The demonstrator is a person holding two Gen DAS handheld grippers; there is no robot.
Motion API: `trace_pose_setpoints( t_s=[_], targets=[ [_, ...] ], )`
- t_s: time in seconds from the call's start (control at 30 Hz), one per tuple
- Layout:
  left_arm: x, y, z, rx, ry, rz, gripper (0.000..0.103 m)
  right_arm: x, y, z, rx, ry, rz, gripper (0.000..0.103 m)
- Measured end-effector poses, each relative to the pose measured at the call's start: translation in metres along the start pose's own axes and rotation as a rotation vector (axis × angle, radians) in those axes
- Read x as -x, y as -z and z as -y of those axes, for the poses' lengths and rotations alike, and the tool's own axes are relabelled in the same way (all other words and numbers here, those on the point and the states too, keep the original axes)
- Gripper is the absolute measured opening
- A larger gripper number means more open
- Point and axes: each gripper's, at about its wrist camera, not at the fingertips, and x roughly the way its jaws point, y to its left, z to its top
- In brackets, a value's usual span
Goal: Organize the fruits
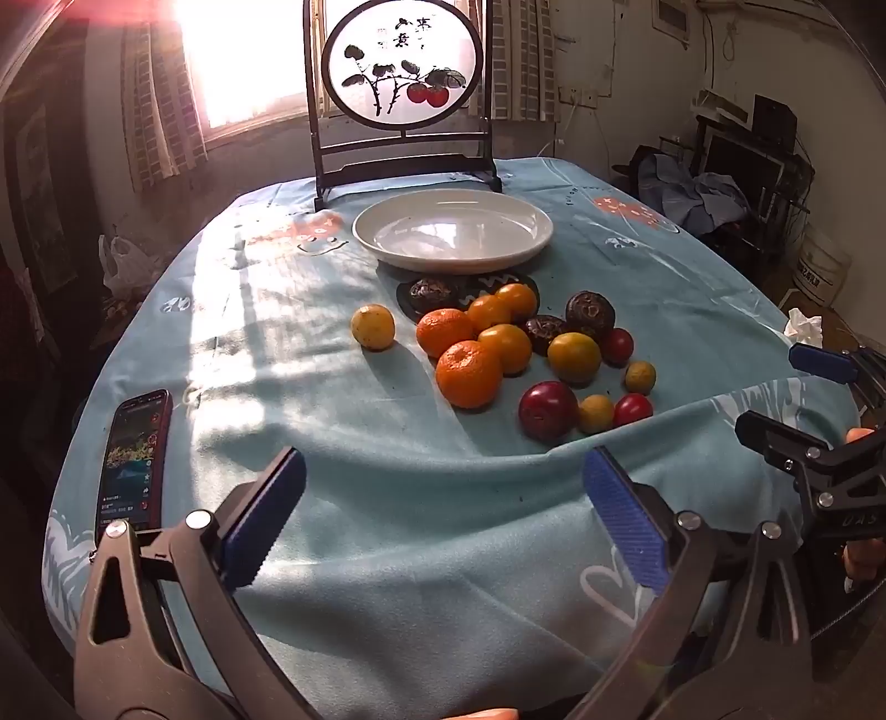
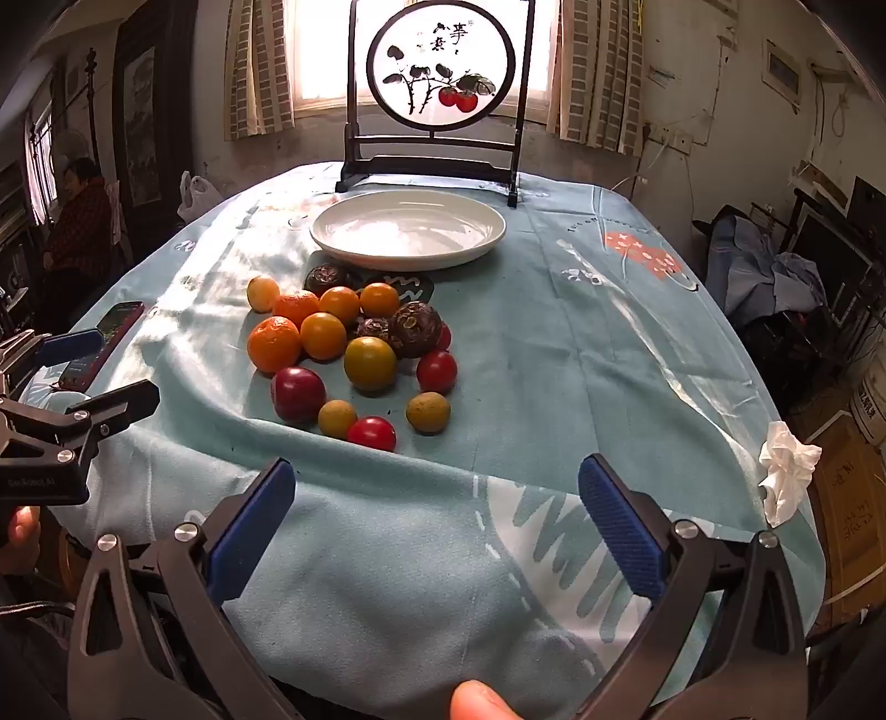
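While fruit (image 2: pixel 354 354) lies ahead, both grippers' fingers (image 1: pixel 626 520) (image 2: pixel 620 523) gape wide — empty

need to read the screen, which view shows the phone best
The left wrist view. There the phone lies close at the tablecloth's left edge, its whole lit screen facing the camera. In the right wrist view the phone is smaller, foreshortened at the far left, and partly hidden behind the left gripper.

Lived-in home dining room: curtained window (image 2: pixel 410 50), cloth-covered table (image 2: pixel 554 343) bearing a decorative painted screen (image 2: pixel 441 66) (persimmon motif), clothes heaped on furniture (image 2: pixel 769 277).
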Motion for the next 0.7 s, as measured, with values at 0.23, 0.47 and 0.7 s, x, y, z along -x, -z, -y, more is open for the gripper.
trace_pose_setpoints(
  t_s=[0.23,0.47,0.7],
  targets=[
    [-0.0005,-0.0005,0.0001,-0.001,-0.005,-0.004,0.101,0.0004,0.0003,-0.0002,0.003,-0.002,0.003,0.102],
    [-0.003,0.0043,0.0014,0.0,-0.001,-0.006,0.101,0.0011,-0.001,-0.0013,0.001,-0.003,-0.001,0.102],
    [-0.0061,0.007,0.003,-0.001,-0.006,-0.007,0.101,0.001,-0.0032,-0.0039,0.004,-0.015,-0.003,0.102]
  ],
)
